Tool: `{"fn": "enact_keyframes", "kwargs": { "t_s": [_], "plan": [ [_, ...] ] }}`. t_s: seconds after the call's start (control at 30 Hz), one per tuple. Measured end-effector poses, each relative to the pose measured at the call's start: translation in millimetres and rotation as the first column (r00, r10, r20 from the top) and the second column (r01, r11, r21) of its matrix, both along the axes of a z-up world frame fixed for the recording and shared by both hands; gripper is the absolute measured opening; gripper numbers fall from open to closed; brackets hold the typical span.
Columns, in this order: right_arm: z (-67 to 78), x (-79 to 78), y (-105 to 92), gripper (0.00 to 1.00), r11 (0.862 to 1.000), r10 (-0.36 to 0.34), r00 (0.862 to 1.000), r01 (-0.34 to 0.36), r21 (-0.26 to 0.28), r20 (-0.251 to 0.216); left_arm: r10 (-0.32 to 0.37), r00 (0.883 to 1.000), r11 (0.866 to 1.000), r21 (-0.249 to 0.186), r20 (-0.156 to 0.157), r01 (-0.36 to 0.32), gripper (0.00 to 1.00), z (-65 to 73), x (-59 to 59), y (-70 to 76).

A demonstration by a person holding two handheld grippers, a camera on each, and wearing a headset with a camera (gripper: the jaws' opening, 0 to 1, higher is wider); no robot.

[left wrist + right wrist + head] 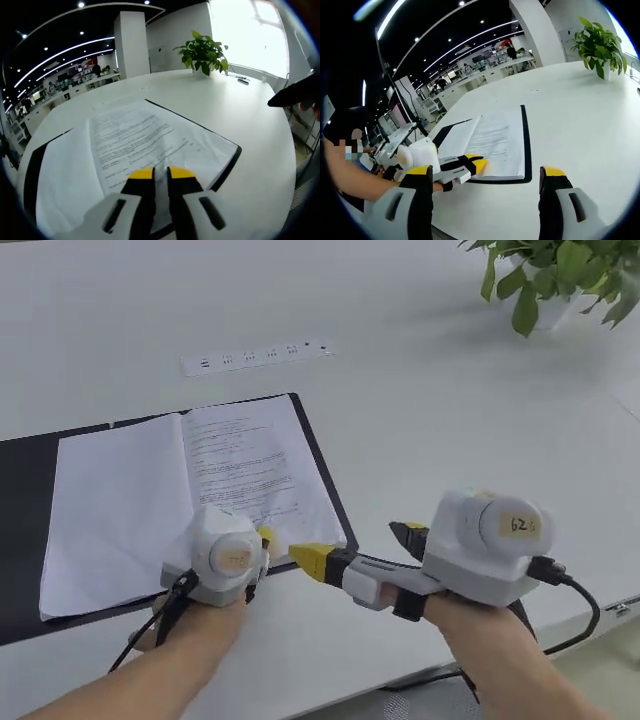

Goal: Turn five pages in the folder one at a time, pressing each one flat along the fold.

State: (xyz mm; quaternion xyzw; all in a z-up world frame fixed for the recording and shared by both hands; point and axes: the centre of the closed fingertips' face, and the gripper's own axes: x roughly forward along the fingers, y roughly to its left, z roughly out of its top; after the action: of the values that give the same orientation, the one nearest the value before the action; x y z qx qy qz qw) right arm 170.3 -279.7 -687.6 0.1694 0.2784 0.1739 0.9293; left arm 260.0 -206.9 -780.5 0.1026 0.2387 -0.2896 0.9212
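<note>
A black folder (22, 490) lies open on the white table. Its left page (115, 500) is blank and its right page (250, 465) is printed. My left gripper (265, 537) is at the near edge of the printed page (140, 140), jaws together, yellow fingertips (142, 174) over the paper. I cannot tell whether it touches the sheet. My right gripper (360, 545) hovers just right of the folder's near right corner (524, 175), jaws wide open and holding nothing. In the right gripper view the left gripper (476, 164) points at that page corner.
A white power strip (255, 355) lies beyond the folder. A potted plant (555, 280) stands at the far right. The table's near edge (420, 670) runs under my forearms, with a black cable (585, 605) trailing off the right gripper.
</note>
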Motion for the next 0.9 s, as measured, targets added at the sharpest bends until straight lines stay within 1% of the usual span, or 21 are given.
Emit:
{"fn": "enact_keyframes", "kwargs": {
  "t_s": [0.1,0.17,0.2,0.23,0.27,0.37,0.4,0.47,0.5,0.53,0.57,0.6,0.63,0.73,0.77,0.83,0.87,0.9],
  "plan": [
    [-1.9,2.3,1.2,0.86,1.0,0.005,1.0,-0.005,0.005,-0.004,0.004,1.0,1.0,-0.017,-0.004,-0.004,0.05,0.8,0.7,1.9],
    [-3.9,3.6,1.7,0.86,1.0,0.007,1.0,-0.007,0.007,-0.008,0.024,1.0,0.999,-0.044,-0.016,-0.025,0.03,1.2,1.9,3.1],
    [-5.1,4.6,2.0,0.86,1.0,0.008,1.0,-0.008,0.007,-0.008,0.011,0.999,0.995,-0.096,-0.053,-0.016,0.0,0.0,-2.5,-4.1],
    [-6.1,5.6,2.2,0.85,1.0,0.009,1.0,-0.009,0.007,-0.009,0.039,0.998,0.996,-0.077,-0.046,-0.042,0.0,-0.1,1.3,1.8],
    [-7.6,6.6,2.9,0.84,1.0,0.014,1.0,-0.013,0.012,-0.015,0.05,0.997,0.993,-0.104,-0.058,-0.056,0.0,0.1,1.4,3.0],
    [-9.9,11.2,4.3,0.83,1.0,0.014,1.0,-0.014,0.02,-0.01,0.046,0.997,0.992,-0.113,-0.062,-0.053,0.0,-1.6,2.3,1.4],
    [-12.3,13.4,5.4,0.81,0.999,0.016,1.0,-0.015,0.029,-0.015,0.047,0.996,0.991,-0.124,-0.072,-0.056,0.0,-1.5,2.9,1.8],
    [-16.3,15.8,7.0,0.75,0.999,0.014,1.0,-0.013,0.048,-0.028,0.043,0.997,0.991,-0.123,-0.071,-0.052,0.0,-1.7,3.0,1.1],
    [-18.4,16.9,9.8,0.67,0.997,0.01,0.999,-0.006,0.083,-0.042,0.044,0.996,0.991,-0.126,-0.075,-0.053,0.0,-2.0,2.7,0.6],
    [-20.2,17.4,12.3,0.63,0.993,0.005,0.998,0.002,0.117,-0.058,0.042,0.996,0.991,-0.124,-0.073,-0.051,0.0,-2.1,2.7,0.4],
    [-24.5,19.9,11.7,0.6,0.989,-0.018,0.997,0.029,0.144,-0.08,0.04,0.997,0.991,-0.122,-0.072,-0.049,0.0,-2.2,2.8,0.1],
    [-26.8,23.5,10.0,0.61,0.989,-0.028,0.997,0.038,0.144,-0.071,0.041,0.996,0.991,-0.124,-0.073,-0.05,0.0,-2.2,3.3,0.4],
    [-32.0,25.5,9.8,0.63,0.99,-0.028,0.997,0.038,0.138,-0.078,0.04,0.997,0.991,-0.124,-0.073,-0.049,0.0,-2.5,3.3,0.0],
    [-38.6,27.9,11.5,0.61,0.989,-0.021,0.996,0.033,0.145,-0.086,0.042,0.996,0.99,-0.131,-0.077,-0.052,0.0,-2.7,4.2,0.4],
    [-41.1,29.1,11.3,0.61,0.987,-0.022,0.996,0.035,0.155,-0.087,0.04,0.996,0.991,-0.128,-0.074,-0.049,0.0,-2.9,3.7,-0.1],
    [-45.3,31.1,11.9,0.6,0.981,-0.022,0.994,0.041,0.188,-0.104,0.04,0.996,0.99,-0.129,-0.074,-0.05,0.0,-3.0,4.1,-0.2],
    [-46.8,33.2,10.1,0.6,0.981,-0.031,0.995,0.049,0.19,-0.1,0.04,0.997,0.991,-0.127,-0.073,-0.049,0.0,-3.0,4.3,-0.4],
    [-50.5,35.0,9.1,0.61,0.977,-0.04,0.993,0.063,0.203,-0.114,0.042,0.996,0.99,-0.128,-0.073,-0.051,0.0,-3.1,4.4,-0.5]
  ]
}}
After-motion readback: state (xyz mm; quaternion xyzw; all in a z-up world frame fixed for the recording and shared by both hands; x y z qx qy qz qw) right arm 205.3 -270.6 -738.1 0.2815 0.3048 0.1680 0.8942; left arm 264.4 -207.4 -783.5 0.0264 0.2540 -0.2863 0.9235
